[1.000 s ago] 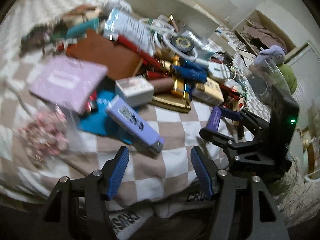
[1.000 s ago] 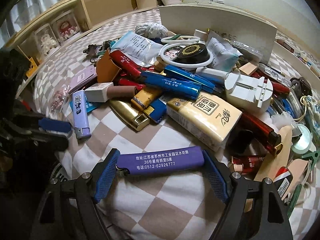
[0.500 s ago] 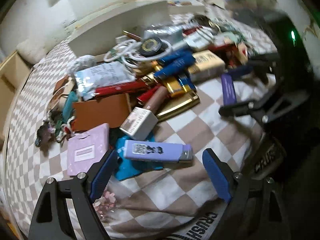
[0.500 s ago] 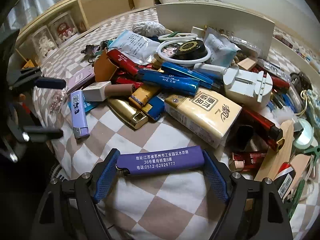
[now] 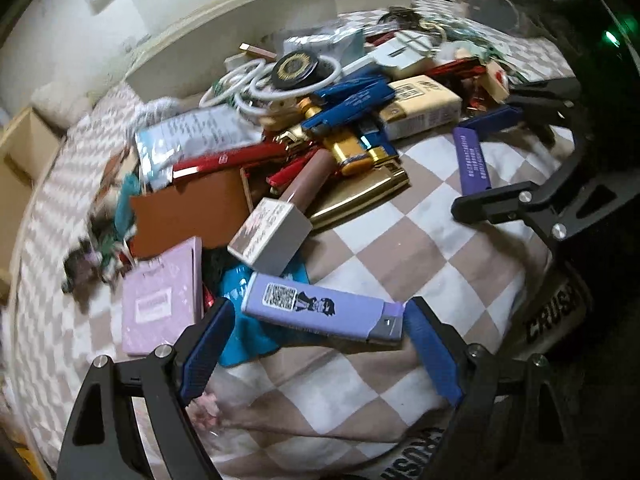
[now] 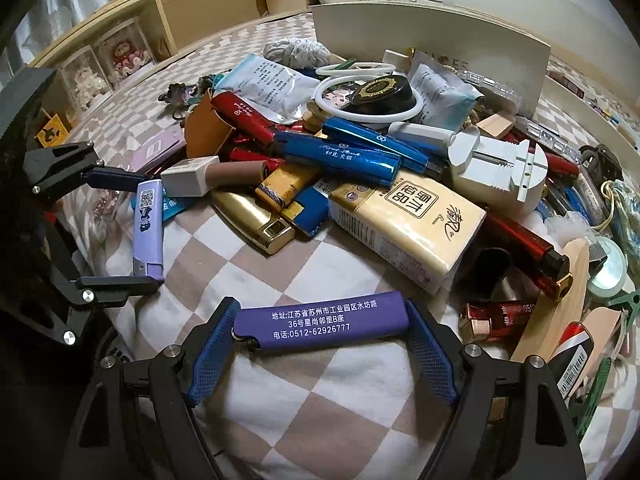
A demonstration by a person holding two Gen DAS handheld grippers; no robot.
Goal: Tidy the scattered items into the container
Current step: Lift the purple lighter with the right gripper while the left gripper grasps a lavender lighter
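Left gripper [image 5: 316, 344], jaws spread, straddles the lilac lighter [image 5: 322, 312] lying on the checkered blanket [image 5: 404, 264]; closing on it is the step in hand. Right gripper [image 6: 320, 344] clamps the purple lighter [image 6: 322, 320]; next, carry it to the white container [image 6: 432, 36] behind the pile.

A lighter [image 6: 321, 321] lies crosswise between the right gripper's [image 6: 322, 350] fingers, in front of the pile on the blanket [image 6: 288, 396]. To its left a second lighter [image 6: 148, 230] lies between the left gripper's [image 5: 318, 346] fingers, beside a tube [image 6: 216, 172] that rests partly on a flask [image 6: 256, 220]. Behind the first lighter a tissue pack [image 6: 408, 224] sits at the pile's front, a compact [image 6: 380, 92] lies on rings [image 6: 368, 110] further back, and the container [image 6: 432, 32] stands behind everything.
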